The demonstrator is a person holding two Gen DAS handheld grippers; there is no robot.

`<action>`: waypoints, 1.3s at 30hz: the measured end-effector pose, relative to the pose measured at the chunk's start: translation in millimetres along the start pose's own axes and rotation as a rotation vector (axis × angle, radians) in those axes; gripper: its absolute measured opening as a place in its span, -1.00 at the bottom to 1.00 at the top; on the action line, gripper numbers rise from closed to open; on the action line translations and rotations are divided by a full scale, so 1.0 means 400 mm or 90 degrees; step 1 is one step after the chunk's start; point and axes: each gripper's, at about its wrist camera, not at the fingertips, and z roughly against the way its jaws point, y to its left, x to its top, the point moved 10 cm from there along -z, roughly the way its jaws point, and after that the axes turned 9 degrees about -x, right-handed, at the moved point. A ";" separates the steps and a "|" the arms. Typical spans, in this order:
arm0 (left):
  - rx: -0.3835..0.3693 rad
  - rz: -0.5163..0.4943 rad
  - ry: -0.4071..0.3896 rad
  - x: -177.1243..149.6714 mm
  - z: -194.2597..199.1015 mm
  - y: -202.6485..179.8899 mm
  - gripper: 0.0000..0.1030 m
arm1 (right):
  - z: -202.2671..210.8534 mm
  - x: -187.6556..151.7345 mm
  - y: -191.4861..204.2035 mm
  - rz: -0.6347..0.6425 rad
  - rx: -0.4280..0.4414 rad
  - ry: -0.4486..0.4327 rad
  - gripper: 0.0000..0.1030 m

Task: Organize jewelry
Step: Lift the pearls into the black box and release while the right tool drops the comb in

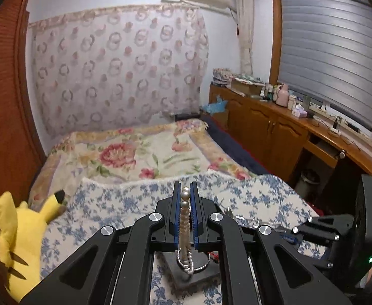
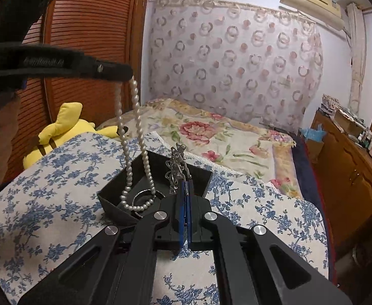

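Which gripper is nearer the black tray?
Right. The right gripper, shut on a silver ornament, sits at the black tray rim; the left gripper holds the pearl necklace high above it.

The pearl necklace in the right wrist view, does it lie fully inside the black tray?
No, the pearl necklace hangs from the left gripper; only its bottom loop reaches the black tray.

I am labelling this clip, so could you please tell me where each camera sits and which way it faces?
Left wrist: on the left gripper, looking along its fingers across the bed; they clamp a pearl necklace.
Right wrist: on the right gripper, facing the black tray, pinching a silver ornament; the left gripper shows too.
Shared: necklace, bed, yellow plush toy.
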 end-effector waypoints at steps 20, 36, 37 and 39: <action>0.015 0.049 0.032 -0.178 -0.005 0.095 -0.27 | -0.176 -0.008 0.026 -0.001 0.030 0.063 -0.96; 0.024 0.054 0.057 -0.332 0.043 0.121 0.12 | -0.197 0.001 0.042 -0.019 0.047 0.081 -0.54; 0.024 0.055 0.058 -0.340 0.050 0.118 0.15 | -0.181 0.001 0.037 -0.019 0.046 0.076 -0.54; 0.022 0.056 0.059 -0.353 0.061 0.112 0.21 | -0.153 0.004 0.026 -0.022 0.052 0.065 -0.54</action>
